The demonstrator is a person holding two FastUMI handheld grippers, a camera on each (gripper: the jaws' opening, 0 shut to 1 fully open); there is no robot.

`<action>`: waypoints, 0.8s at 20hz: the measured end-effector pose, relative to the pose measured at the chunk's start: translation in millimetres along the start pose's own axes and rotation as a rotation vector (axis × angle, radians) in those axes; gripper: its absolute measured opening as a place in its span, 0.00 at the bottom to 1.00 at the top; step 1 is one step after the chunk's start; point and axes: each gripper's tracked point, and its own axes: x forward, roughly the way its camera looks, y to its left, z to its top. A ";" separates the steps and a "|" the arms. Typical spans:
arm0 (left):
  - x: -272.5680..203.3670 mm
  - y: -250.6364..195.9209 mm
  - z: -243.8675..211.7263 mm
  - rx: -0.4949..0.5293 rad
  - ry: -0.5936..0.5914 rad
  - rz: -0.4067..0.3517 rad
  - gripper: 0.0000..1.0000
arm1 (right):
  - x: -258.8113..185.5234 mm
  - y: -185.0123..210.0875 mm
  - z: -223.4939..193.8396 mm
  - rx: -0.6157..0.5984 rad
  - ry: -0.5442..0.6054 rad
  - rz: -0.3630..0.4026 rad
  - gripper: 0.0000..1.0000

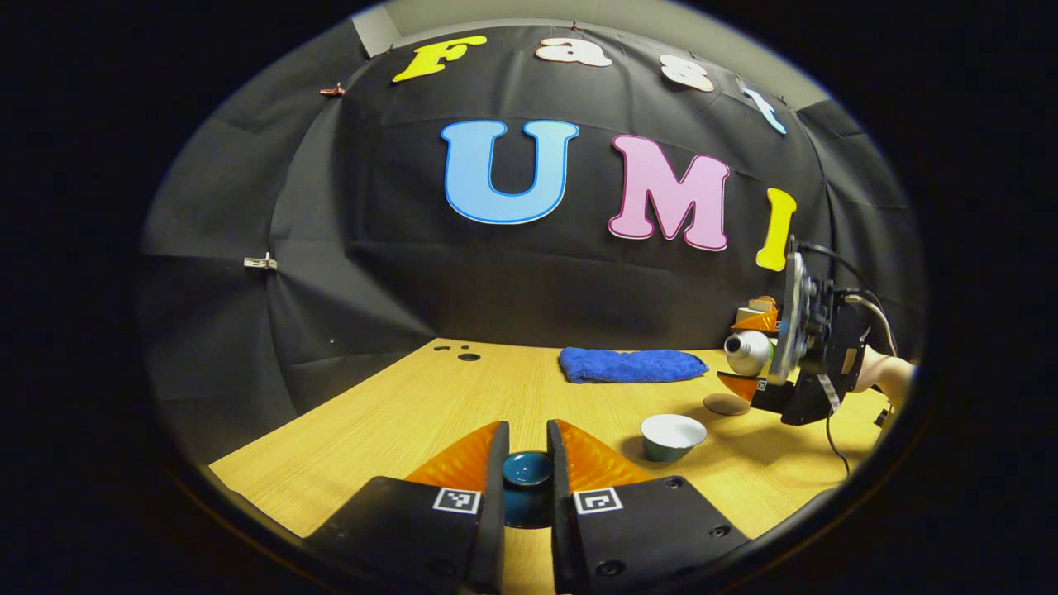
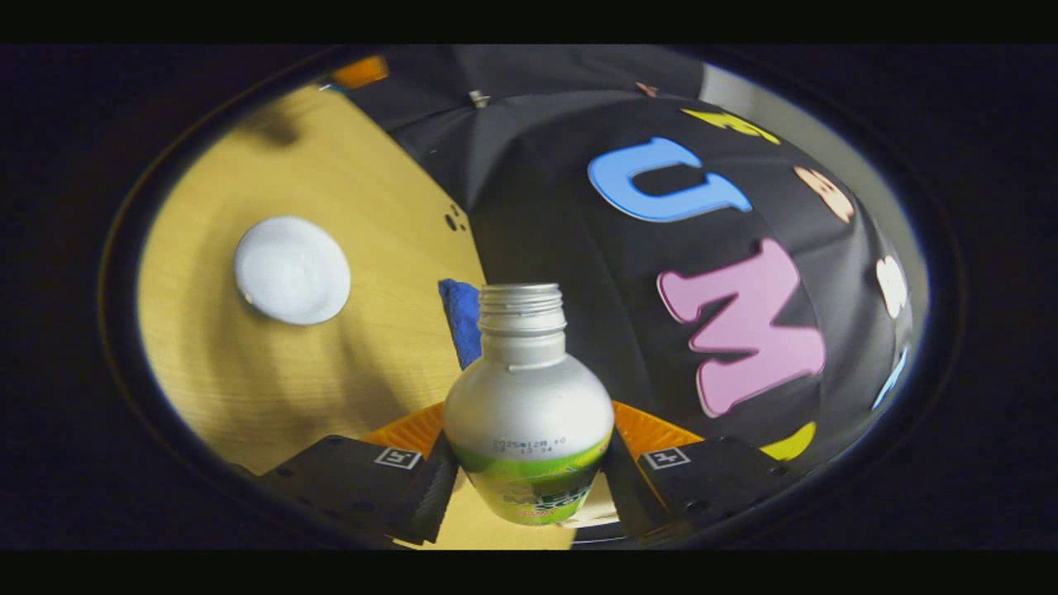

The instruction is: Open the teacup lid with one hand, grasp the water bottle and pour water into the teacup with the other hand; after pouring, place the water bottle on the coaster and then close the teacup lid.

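Note:
In the left gripper view my left gripper [image 1: 527,430] is shut on the dark teal teacup lid [image 1: 527,469], held just above the table. The open teacup [image 1: 673,435], white inside, stands to its right, and a round brown coaster [image 1: 726,403] lies behind the cup. Farther right, my right gripper [image 1: 750,352] holds the silver water bottle [image 1: 741,347] tipped on its side, mouth toward the cup. In the right gripper view the right gripper [image 2: 529,438] is shut on the uncapped bottle [image 2: 529,388], and the teacup [image 2: 291,270] sits off to the left of the bottle's mouth.
A folded blue towel [image 1: 632,364] lies at the back of the wooden table [image 1: 397,413], also seen as a blue towel [image 2: 463,318] behind the bottle neck. Small holes [image 1: 468,356] mark the far left of the tabletop. A hand [image 1: 888,373] and cable trail the right gripper.

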 end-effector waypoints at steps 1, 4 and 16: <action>-0.7 -2.4 0.5 -0.001 -0.001 -0.005 0.27 | -0.7 -5.1 0.6 0.111 0.004 0.013 0.82; -0.3 -11.1 0.8 0.002 -0.001 -0.020 0.27 | -8.6 -24.7 -7.3 0.364 0.012 0.010 0.82; -2.3 -36.5 8.2 0.013 -0.011 -0.067 0.27 | 22.6 -44.4 -24.8 0.989 -0.027 0.024 0.81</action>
